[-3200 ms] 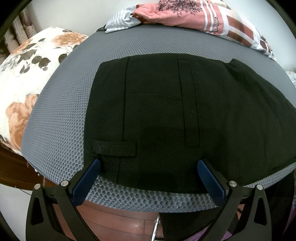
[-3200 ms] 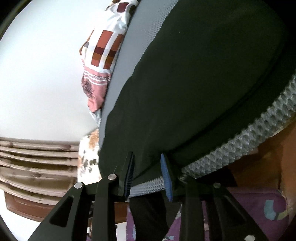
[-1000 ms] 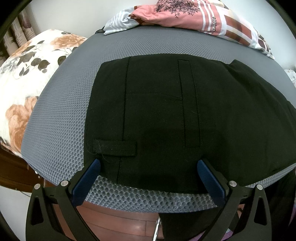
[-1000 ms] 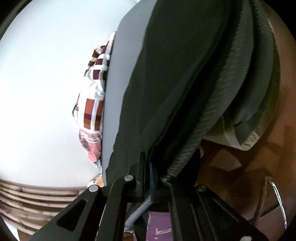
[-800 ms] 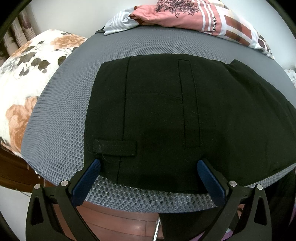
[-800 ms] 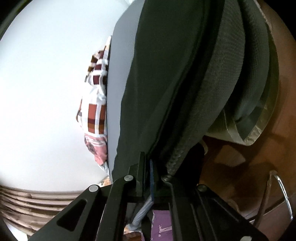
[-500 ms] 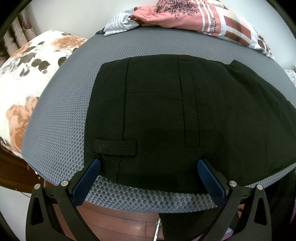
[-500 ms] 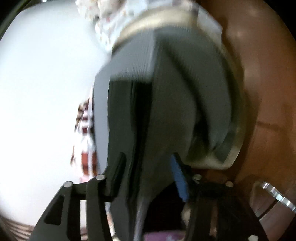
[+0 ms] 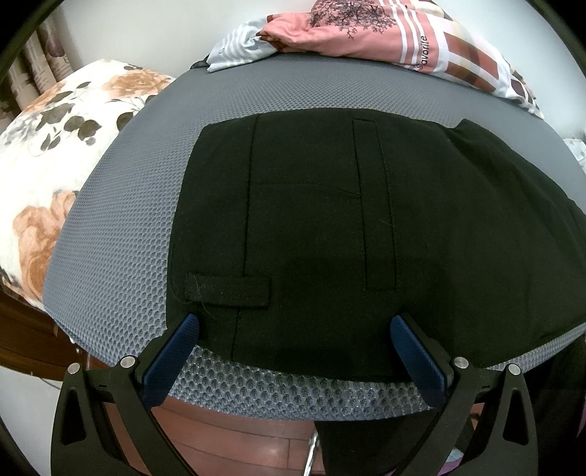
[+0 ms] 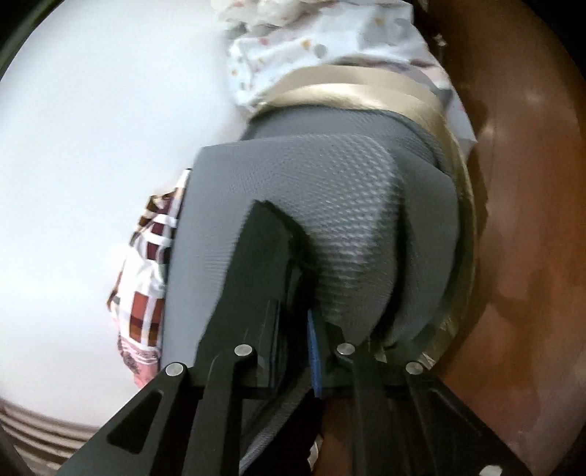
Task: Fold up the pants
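The left gripper (image 9: 291, 327) gapes wide and empty at the near edge of the grey mesh cushion (image 9: 121, 234), where the black pants (image 9: 329, 227) lie flat just beyond its fingertips. On the right, the right gripper (image 10: 295, 329) is pinched nearly closed on the pants' edge.

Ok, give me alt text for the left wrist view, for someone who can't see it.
Black pants lie flat on a grey mesh mattress, waistband end nearest the camera. The left gripper hovers open at the near edge, its blue fingers straddling the fabric. A floral pillow sits left, a pink patterned blanket behind.
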A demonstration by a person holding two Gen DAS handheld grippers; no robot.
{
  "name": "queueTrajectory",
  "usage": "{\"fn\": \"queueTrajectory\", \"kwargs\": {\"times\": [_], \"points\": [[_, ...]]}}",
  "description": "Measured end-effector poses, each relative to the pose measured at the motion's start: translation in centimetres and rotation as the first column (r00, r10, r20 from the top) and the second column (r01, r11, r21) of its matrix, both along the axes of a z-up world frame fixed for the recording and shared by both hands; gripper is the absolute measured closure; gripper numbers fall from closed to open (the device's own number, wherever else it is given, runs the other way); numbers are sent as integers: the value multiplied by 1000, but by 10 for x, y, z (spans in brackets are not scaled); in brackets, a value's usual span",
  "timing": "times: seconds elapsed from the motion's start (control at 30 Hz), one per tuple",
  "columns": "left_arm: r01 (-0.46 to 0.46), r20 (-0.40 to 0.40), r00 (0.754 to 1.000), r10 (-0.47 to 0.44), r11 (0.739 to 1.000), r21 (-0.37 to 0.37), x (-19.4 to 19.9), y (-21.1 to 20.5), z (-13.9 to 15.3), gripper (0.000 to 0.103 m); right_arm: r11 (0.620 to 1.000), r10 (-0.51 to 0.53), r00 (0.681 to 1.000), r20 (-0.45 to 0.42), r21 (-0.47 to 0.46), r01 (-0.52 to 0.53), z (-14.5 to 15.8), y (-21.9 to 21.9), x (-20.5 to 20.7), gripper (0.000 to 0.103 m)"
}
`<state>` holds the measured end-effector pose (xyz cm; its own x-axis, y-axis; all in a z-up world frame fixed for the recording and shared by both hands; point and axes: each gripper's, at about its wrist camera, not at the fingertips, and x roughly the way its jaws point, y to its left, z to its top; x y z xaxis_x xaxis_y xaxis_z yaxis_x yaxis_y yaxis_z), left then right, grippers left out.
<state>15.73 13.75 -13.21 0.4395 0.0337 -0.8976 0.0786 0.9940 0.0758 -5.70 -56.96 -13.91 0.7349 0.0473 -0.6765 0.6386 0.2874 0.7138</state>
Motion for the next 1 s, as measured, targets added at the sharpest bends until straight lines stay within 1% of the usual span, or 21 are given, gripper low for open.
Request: {"fn": "queueTrajectory", "kwargs": {"times": [0.03,0.1,0.17,0.2,0.23,0.27,0.3,0.33,0.37,0.4,0.43,0.5,0.57,0.63,0.67,0.73,0.77,0.83,0.9,0.93,1.0], "points": [[-1,0,1000,1,1000,-1,0,0,0,0,1000,8,1000,4,-1,-8,-1,-1,1,89],[-1,0,1000,1,1000,0,0,0,0,0,999,36,999,-23,-4,-37,-5,-3,7,85],[-1,0,1000,1,1000,0,0,0,0,0,999,45,999,-8,15,-45,-10,-5,12,72],[-1,1,1000,1,1000,0,0,0,0,0,999,46,999,-8,17,-46,-11,-5,14,55],[-1,0,1000,1,1000,0,0,0,0,0,999,45,999,13,19,-45,-11,-5,17,45],[-1,1,1000,1,1000,0,0,0,0,0,999,51,999,16,12,-51,-10,-6,22,43],[-1,0,1000,1,1000,0,0,0,0,0,998,67,998,5,-9,-67,-8,-6,28,43],[-2,-1,1000,2,1000,0,0,0,0,0,997,75,997,-12,-29,-75,-6,-6,32,51],[-2,-1,1000,2,1000,1,0,0,0,0,996,84,994,-68,-34,-87,-7,-5,40,62],[-3,-1,1000,3,1000,0,0,1,0,0,995,92,992,-88,-25,-95,-8,-6,43,88],[-3,0,1000,3,1000,-1,0,1,0,0,995,95,991,-95,-25,-98,-7,-5,47,89],[0,-1,1000,0,1000,2,0,2,0,0,990,110,990,-86,-82,-117,9,2,56,89],[-6,-6,1000,6,1000,-5,2,3,2,0,973,164,985,-46,-156,-170,36,23,73,89],[-8,5,1000,9,999,-35,3,3,8,0,955,227,974,-4,-197,-223,58,46,93,89],[-10,10,1000,11,998,-55,3,2,11,0,936,280,960,21,-228,-268,74,69,109,89],[-17,28,999,20,994,-111,2,3,20,0,909,366,927,84,-249,-336,92,107,133,89],[-20,37,999,25,991,-131,0,2,24,0,891,406,908,98,-263,-370,100,127,146,89],[-19,39,999,25,990,-143,-2,-1,28,0,856,486,866,122,-267,-443,107,169,170,89],[-6,20,1000,9,987,-162,-4,-6,29,0,807,569,814,118,-274,-524,106,212,193,89],[0,15,1000,2,986,-167,-4,-8,29,0,786,595,796,107,-283,-550,106,227,199,89],[19,14,1000,-17,985,-172,-4,-12,30,0,723,668,742,63,-293,-626,94,268,215,89]]}}
